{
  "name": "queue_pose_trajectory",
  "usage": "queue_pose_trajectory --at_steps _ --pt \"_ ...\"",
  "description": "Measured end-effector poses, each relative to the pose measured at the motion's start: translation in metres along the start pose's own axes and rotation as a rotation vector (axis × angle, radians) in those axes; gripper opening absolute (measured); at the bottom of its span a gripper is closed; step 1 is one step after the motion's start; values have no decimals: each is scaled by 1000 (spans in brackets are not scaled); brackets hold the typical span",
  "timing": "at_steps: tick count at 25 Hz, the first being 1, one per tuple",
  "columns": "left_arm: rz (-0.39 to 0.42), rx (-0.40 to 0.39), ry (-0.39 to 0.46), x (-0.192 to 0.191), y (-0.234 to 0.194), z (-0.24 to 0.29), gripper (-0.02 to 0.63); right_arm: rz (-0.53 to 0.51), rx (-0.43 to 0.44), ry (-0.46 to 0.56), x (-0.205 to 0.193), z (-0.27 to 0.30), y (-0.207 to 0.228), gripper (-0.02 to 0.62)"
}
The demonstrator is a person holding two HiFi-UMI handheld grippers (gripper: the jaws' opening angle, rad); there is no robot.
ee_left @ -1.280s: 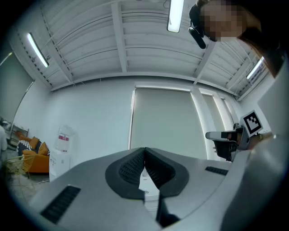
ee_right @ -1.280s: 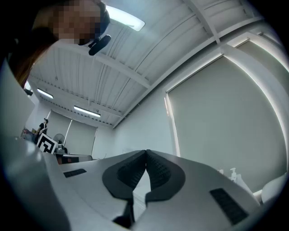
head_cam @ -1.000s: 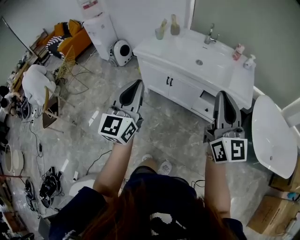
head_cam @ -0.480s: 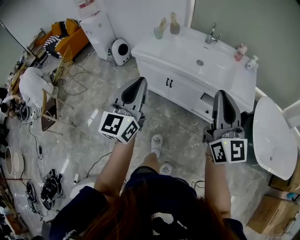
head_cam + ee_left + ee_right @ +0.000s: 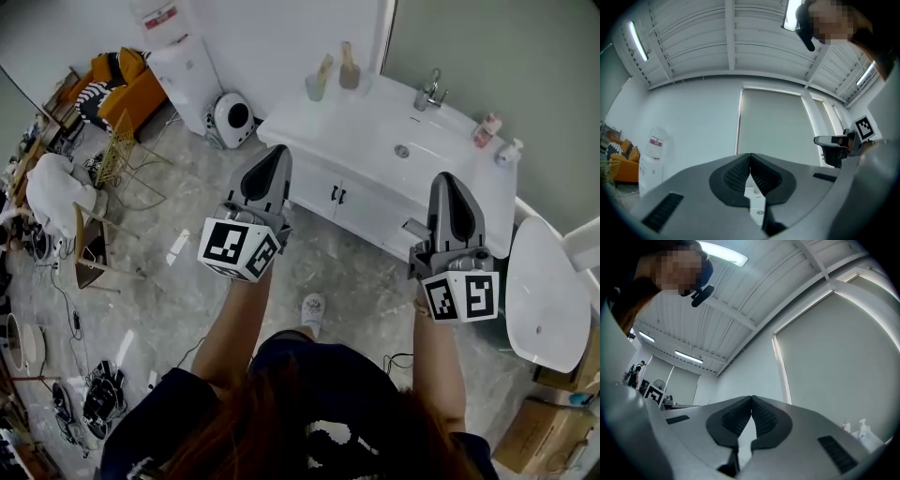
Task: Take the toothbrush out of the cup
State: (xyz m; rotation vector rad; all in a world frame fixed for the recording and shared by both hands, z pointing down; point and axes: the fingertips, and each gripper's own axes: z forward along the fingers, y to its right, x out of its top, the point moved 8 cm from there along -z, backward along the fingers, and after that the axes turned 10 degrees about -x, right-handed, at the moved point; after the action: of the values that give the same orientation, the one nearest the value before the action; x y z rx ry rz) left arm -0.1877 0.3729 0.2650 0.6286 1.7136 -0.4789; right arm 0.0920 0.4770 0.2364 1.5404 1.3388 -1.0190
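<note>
In the head view a pale green cup (image 5: 316,86) with a toothbrush (image 5: 324,66) standing in it sits at the back left corner of the white vanity top (image 5: 375,131), next to a brownish cup (image 5: 350,73). My left gripper (image 5: 277,152) is held in the air before the vanity's left front, shut and empty. My right gripper (image 5: 448,180) hovers before the vanity's right part, also shut and empty. Both are well short of the cup. The left gripper view shows its jaws (image 5: 750,161) closed against a bare wall; the right gripper view shows the same (image 5: 752,404).
The vanity has a sink drain (image 5: 401,150), a faucet (image 5: 430,91) and two bottles (image 5: 487,130) at its right end. A water dispenser (image 5: 178,56) and a round white appliance (image 5: 230,120) stand left of it. A white basin (image 5: 544,300) and cardboard boxes (image 5: 553,441) are at right.
The person has stepped toward the vanity; both shut grippers moved forward with them, and the vanity and cups now lie closer and lower in the head view.
</note>
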Motion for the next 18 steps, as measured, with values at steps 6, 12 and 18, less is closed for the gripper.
queue_pose_trajectory --at_steps 6,12,18 --pt "-10 -43 -26 -14 -69 43 18 -19 -25 -2 -25 68 -11 15" --pt "-28 -62 -35 -30 -107 76 19 -26 -47 -18 -45 114 -3 15" --pt "-36 -39 -58 -51 -139 113 20 -4 -47 -10 -66 166 22 15"
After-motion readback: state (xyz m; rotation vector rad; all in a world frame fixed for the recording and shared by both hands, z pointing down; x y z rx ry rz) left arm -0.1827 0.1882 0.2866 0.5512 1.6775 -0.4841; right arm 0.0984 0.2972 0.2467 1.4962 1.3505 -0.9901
